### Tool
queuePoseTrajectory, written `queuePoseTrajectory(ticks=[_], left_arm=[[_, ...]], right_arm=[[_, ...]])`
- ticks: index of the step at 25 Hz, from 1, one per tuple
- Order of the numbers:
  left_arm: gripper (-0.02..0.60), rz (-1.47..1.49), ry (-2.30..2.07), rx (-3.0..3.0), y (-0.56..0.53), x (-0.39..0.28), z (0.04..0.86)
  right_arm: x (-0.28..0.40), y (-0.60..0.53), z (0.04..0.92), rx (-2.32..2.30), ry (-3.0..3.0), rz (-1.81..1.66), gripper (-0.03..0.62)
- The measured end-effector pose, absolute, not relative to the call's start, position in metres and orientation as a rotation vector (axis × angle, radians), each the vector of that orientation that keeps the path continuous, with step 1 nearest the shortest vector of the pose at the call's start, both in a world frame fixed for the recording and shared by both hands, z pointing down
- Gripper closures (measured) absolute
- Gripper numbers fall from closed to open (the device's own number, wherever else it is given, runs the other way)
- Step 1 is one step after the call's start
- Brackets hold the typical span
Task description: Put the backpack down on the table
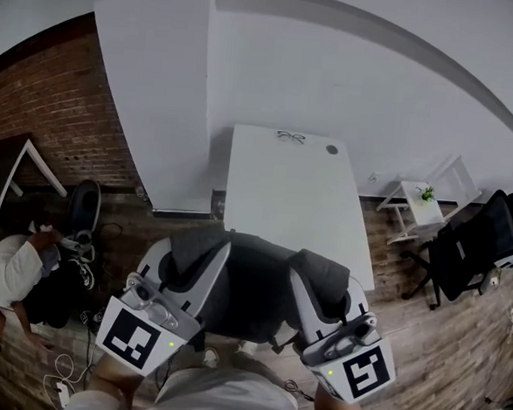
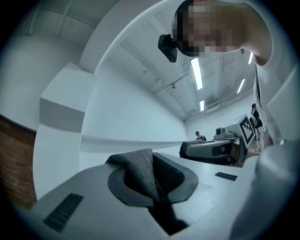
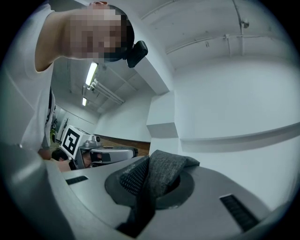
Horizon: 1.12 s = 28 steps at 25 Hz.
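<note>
A dark grey backpack (image 1: 255, 289) hangs between my two grippers in the head view, just short of the near end of the white table (image 1: 292, 198). My left gripper (image 1: 189, 263) is shut on a grey woven strap (image 2: 140, 169) of the backpack; the fabric bunches up out of its jaws. My right gripper (image 1: 319, 281) is shut on the other strap (image 3: 161, 172) in the same way. Both grippers point slightly upward. Each shows in the other's view: the right gripper (image 2: 215, 149) and the left gripper (image 3: 96, 155).
A pair of glasses (image 1: 290, 137) and a small dark disc (image 1: 332, 149) lie at the table's far end. A white pillar (image 1: 150, 105) stands left of the table. A black office chair (image 1: 478, 237) and a small white stand (image 1: 418, 207) are at the right. A person (image 1: 6, 279) crouches on the floor at left.
</note>
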<state>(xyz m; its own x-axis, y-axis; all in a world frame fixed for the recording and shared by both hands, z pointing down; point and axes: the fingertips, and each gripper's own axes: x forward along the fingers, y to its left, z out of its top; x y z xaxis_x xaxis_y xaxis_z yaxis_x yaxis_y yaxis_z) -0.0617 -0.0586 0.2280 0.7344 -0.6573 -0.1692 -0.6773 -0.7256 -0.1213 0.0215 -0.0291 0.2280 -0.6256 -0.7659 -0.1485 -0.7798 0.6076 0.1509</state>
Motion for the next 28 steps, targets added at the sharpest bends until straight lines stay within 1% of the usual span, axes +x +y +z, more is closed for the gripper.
queuePoseTrajectory(ticks=[9, 21, 28], left_arm=[[0.538, 0.184, 1.128, -2.726, -0.093, -0.052, 0.227], [0.538, 0.175, 1.189, -2.692, -0.192, -0.033, 0.233], [0.538, 0.114, 1.232, -2.672, -0.245, -0.012, 0.247]], right_arm=[[0.032, -0.066, 0.230, -1.338, 2.751, 0.304, 0.540], [0.049, -0.166, 0.236, -1.326, 2.767, 0.283, 0.540], [0.071, -0.218, 0.248, -1.325, 2.776, 0.265, 0.540]])
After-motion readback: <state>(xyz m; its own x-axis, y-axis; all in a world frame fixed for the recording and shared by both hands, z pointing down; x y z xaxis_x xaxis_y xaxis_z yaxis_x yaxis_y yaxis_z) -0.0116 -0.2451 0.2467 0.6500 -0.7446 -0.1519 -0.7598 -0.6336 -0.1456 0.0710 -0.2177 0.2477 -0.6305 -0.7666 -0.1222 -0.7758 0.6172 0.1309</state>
